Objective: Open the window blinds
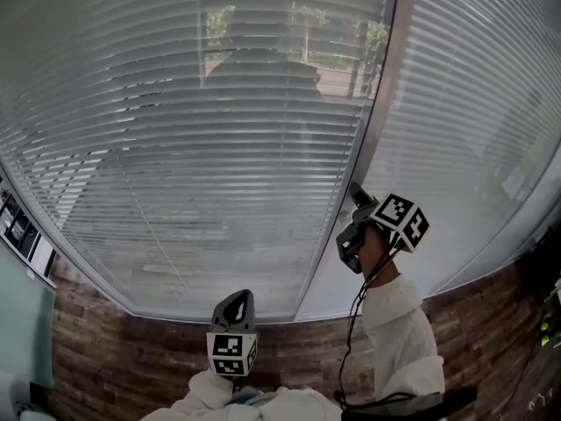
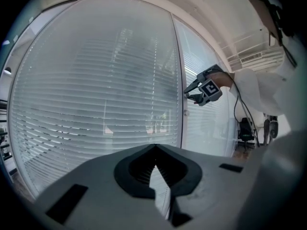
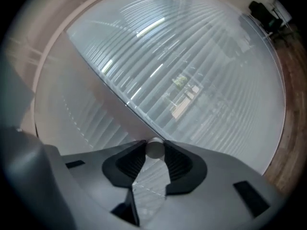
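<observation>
White slats of the blinds (image 1: 219,147) lie nearly flat across both panes in the head view, so very little of the outside comes through. I've got the right gripper (image 1: 355,224) raised to the mullion (image 1: 386,103) between the panes, and the left gripper (image 1: 235,302) hangs low near the sill, well apart from the slats.

Over to the left gripper view: its jaws meet at the tips with nothing between them, and I see my other hand up at the mullion.

Now the right gripper view: the jaws are partly closed with the round white end of the wand (image 3: 154,148) between their tips, and both pads look to be touching it. So I judge I'm at the grasp, with the tilting itself not yet begun.

Next, I reckon, comes a twist of the wand about its own length, with a firm pinch, as that smooth round end could slip out.
</observation>
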Demonstrator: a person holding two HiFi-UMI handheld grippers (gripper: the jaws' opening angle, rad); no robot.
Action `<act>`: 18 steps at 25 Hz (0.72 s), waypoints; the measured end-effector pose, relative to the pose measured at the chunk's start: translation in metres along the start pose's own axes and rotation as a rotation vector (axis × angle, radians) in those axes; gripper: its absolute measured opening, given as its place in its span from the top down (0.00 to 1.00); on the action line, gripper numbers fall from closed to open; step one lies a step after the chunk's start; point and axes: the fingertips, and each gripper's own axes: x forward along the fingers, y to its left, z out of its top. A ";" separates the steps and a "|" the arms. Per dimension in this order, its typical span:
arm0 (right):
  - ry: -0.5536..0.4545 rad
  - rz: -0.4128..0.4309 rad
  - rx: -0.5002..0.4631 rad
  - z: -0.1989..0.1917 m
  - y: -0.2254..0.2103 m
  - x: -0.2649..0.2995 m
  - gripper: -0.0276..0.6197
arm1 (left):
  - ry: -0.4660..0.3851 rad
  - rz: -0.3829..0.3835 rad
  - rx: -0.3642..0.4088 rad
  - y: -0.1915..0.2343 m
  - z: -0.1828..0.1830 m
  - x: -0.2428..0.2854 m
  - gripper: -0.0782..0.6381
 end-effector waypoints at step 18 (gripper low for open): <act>0.059 -0.215 -0.917 -0.008 0.007 -0.004 0.76 | 0.008 -0.012 0.007 -0.006 -0.007 -0.007 0.89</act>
